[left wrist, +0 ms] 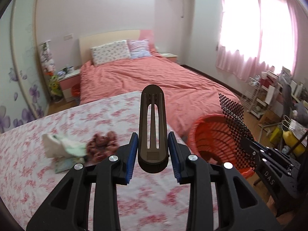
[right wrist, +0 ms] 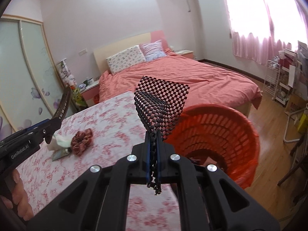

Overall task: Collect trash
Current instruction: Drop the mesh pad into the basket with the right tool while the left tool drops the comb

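My left gripper (left wrist: 153, 154) is shut on a brown slotted plastic piece (left wrist: 152, 127) and holds it upright above the flowered table (left wrist: 57, 173). My right gripper (right wrist: 153, 154) is shut on a black mesh mat piece (right wrist: 159, 104), held beside the rim of the red trash basket (right wrist: 221, 132); the basket also shows in the left wrist view (left wrist: 211, 134). On the table lie a crumpled white tissue (left wrist: 59, 147), a reddish-brown crumpled clump (left wrist: 102, 144) and a flat wrapper (left wrist: 63, 164). The same tissue (right wrist: 59, 141) and clump (right wrist: 80, 141) show in the right wrist view.
A bed with a salmon cover (left wrist: 154, 77) stands behind the table. A wardrobe with sliding doors (right wrist: 23, 67) is at the left. A wire rack and cluttered shelves (right wrist: 284, 80) stand at the right by the pink curtains. Wooden floor (right wrist: 269, 134) surrounds the basket.
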The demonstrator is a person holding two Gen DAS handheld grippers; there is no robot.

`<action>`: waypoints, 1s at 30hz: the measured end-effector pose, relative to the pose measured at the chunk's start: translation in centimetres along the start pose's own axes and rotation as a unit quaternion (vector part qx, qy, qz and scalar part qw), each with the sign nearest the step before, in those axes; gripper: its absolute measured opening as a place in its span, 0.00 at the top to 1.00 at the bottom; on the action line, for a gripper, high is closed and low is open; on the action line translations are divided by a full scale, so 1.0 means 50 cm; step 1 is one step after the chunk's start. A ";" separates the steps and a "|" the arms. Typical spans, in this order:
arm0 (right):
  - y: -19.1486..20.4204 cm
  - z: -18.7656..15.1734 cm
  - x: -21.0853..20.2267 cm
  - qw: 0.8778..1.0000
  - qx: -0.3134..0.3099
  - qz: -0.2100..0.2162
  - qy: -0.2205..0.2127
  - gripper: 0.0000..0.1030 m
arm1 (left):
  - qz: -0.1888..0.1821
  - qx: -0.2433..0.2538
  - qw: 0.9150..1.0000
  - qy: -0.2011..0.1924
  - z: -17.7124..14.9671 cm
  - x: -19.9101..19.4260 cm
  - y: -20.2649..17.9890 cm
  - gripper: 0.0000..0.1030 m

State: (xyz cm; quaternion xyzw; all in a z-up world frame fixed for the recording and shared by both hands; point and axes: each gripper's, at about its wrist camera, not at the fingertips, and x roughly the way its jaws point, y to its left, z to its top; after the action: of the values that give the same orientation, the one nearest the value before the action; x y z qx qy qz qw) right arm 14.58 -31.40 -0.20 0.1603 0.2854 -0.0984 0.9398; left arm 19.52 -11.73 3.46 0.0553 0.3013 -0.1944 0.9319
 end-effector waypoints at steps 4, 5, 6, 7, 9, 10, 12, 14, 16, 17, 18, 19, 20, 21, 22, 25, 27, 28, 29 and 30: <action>-0.050 0.003 -0.004 1.000 0.019 -0.015 -0.003 0.94 | -0.027 0.009 1.000 0.006 0.006 0.030 -0.040 0.68; -0.061 0.003 -0.004 1.000 0.023 -0.018 -0.003 0.94 | -0.036 0.013 0.999 0.009 0.007 0.040 -0.055 0.68; -0.078 0.004 -0.002 0.999 0.030 -0.022 -0.003 0.94 | -0.043 0.016 0.999 0.010 0.007 0.045 -0.066 0.68; -0.087 0.004 -0.002 0.999 0.034 -0.024 -0.003 0.94 | -0.048 0.019 0.999 0.012 0.006 0.051 -0.077 0.68; -0.109 0.004 0.001 0.999 0.043 -0.029 -0.003 0.94 | -0.064 0.026 0.997 0.017 0.006 0.067 -0.104 0.68; -0.121 0.005 0.004 0.998 0.047 -0.031 -0.002 0.94 | -0.069 0.029 0.997 0.019 0.007 0.073 -0.118 0.68; -0.143 0.005 0.010 0.998 0.054 -0.034 -0.002 0.94 | -0.081 0.038 0.996 0.024 0.007 0.093 -0.148 0.68; -0.161 0.005 0.018 0.997 0.061 -0.038 -0.001 0.94 | -0.093 0.045 0.994 0.030 0.007 0.110 -0.170 0.68; -0.182 0.003 0.030 0.997 0.070 -0.041 0.002 0.94 | -0.101 0.051 0.993 0.036 0.007 0.127 -0.189 0.68; -0.190 0.003 0.037 0.996 0.073 -0.042 0.004 0.94 | -0.105 0.053 0.992 0.041 0.005 0.138 -0.201 0.68; -0.203 0.002 0.047 0.996 0.079 -0.043 0.007 0.94 | -0.108 0.055 0.992 0.044 0.005 0.144 -0.207 0.68; -0.211 0.001 0.054 0.996 0.082 -0.043 0.009 0.94 | -0.111 0.058 0.991 0.048 0.004 0.153 -0.218 0.68; -0.219 0.001 0.061 0.995 0.085 -0.043 0.011 0.94 | -0.113 0.061 0.990 0.053 0.002 0.166 -0.228 0.68; -0.229 0.000 0.071 0.995 0.089 -0.044 0.014 0.94 | -0.115 0.063 0.990 0.056 0.000 0.170 -0.236 0.68; -0.236 0.001 0.078 0.995 0.091 -0.043 0.015 0.94 | -0.118 0.065 0.989 0.060 -0.001 0.180 -0.245 0.68; -0.252 -0.001 0.100 0.994 0.096 -0.036 0.022 0.89 | -0.119 0.071 0.987 0.076 -0.009 0.208 -0.266 0.67; -0.262 -0.003 0.116 0.994 0.102 -0.037 0.028 0.79 | -0.113 0.071 0.987 0.085 -0.015 0.222 -0.270 0.56; -0.269 -0.006 0.124 0.993 0.106 -0.033 0.032 0.75 | -0.106 0.069 0.988 0.089 -0.018 0.230 -0.268 0.50; -0.273 -0.007 0.127 0.993 0.109 -0.031 0.035 0.71 | -0.102 0.065 0.988 0.093 -0.021 0.235 -0.262 0.49; -0.276 -0.010 0.132 0.993 0.109 -0.030 0.037 0.69 | -0.100 0.063 0.988 0.096 -0.021 0.236 -0.259 0.49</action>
State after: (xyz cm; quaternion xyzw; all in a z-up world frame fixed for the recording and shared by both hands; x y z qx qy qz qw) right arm 15.89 -44.68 -7.72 0.2570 0.3126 -0.1515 0.9018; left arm 22.61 -27.28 -4.09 0.1023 0.3806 -0.2990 0.8691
